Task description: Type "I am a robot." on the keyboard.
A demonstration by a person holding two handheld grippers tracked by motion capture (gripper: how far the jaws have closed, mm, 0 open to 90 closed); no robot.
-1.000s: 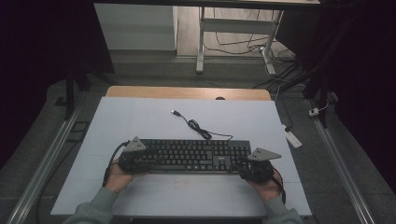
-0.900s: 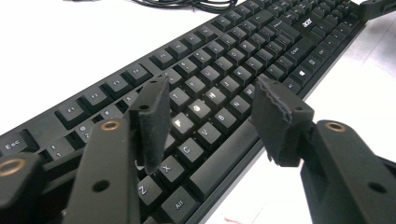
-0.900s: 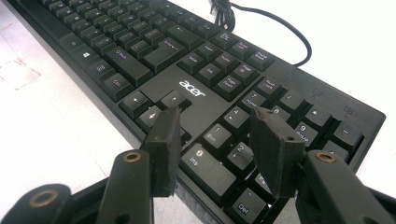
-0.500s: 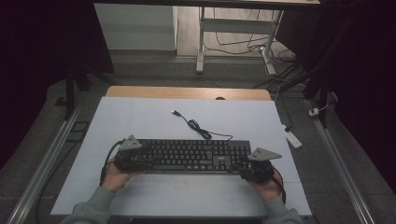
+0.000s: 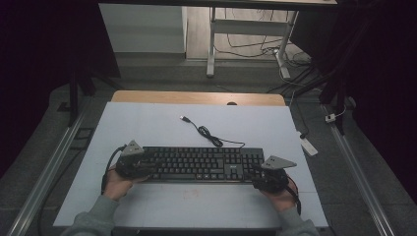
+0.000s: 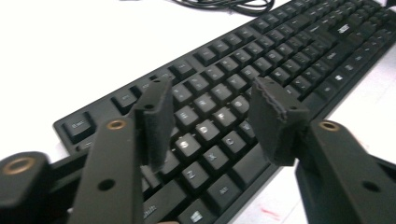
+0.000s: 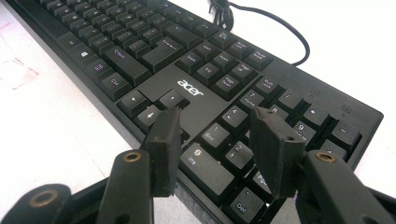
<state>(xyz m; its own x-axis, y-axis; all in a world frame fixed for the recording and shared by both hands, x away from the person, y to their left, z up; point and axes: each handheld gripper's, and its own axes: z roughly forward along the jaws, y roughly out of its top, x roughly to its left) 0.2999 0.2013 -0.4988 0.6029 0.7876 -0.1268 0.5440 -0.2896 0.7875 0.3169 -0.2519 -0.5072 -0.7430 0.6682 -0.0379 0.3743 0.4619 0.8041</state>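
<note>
Two grippers at the ends of a black keyboard (image 5: 199,163) on the white table (image 5: 147,123), seen from above and along each pair of jaws

Change: my left gripper (image 5: 142,164) has shifted a little along the near-left corner of the keyboard compared with a second ago, and its jaws have just been closing after a brief widening. In the left gripper view (image 6: 210,119) they stand spread above the letter keys, and nothing is pinched between them; the pads hang over the keys rather than around the edge of the case. My right gripper (image 5: 263,178) sits where it sat a second ago at the near-right corner, with its jaws spread as before. In the right gripper view (image 7: 217,140) its jaws straddle the strip between the arrow keys and the number pad, and whether the pads touch the keys I cannot tell

Meaning, as I judge it: neither end is gripped yet, so a lift or slide of the keyboard by both ends has not begun; the left side is being adjusted while the right waits

Position: the keyboard lies flat, lengthwise across the near half of the table, between my two hands. Its cable (image 5: 206,133) runs from the far edge and coils loosely toward the middle of the table, with the plug (image 5: 185,119) lying free, well apart from both grippers
</note>
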